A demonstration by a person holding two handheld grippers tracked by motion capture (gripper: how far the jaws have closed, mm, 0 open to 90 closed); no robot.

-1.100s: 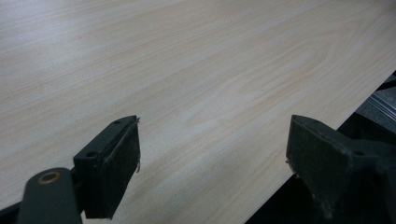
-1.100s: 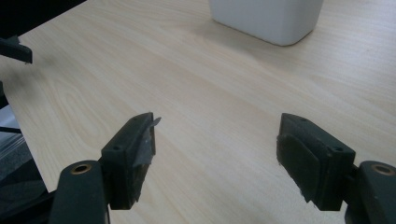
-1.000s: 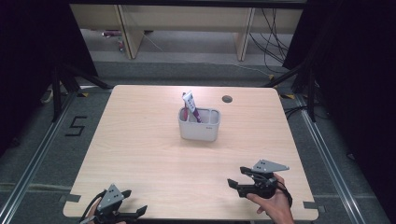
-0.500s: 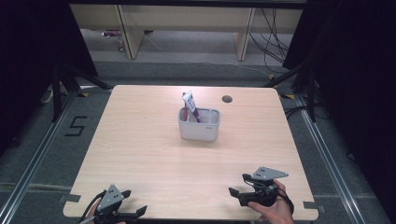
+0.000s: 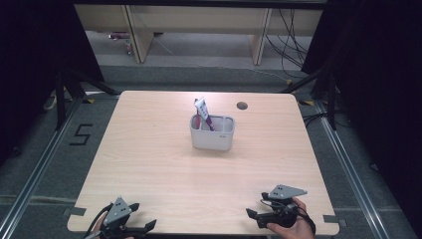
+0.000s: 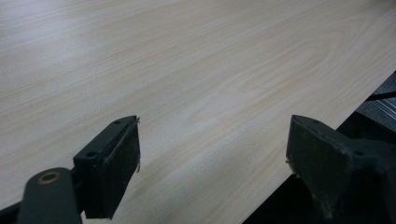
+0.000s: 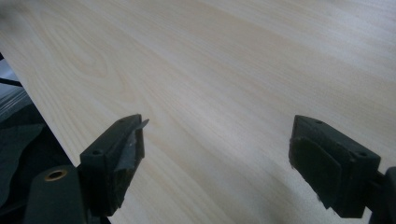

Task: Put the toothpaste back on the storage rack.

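The table (image 5: pixel 164 164) carried a grey holder (image 5: pixel 212 133) near its far middle, a tube (image 5: pixel 203 112) leaning upright inside. Well short of the holder, at the near edge, the right gripper (image 5: pixel 255 215) and left gripper (image 5: pixel 147 227) lay with jaws spread, grasping nothing.

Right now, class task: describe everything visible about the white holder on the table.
The white holder is a small rounded-rectangular tub, seemingly plastic, standing upright near the middle of the wooden table, toward its far edge. A divider splits it into compartments. A white-and-magenta tube leans in its left compartment. No gripper touches it.
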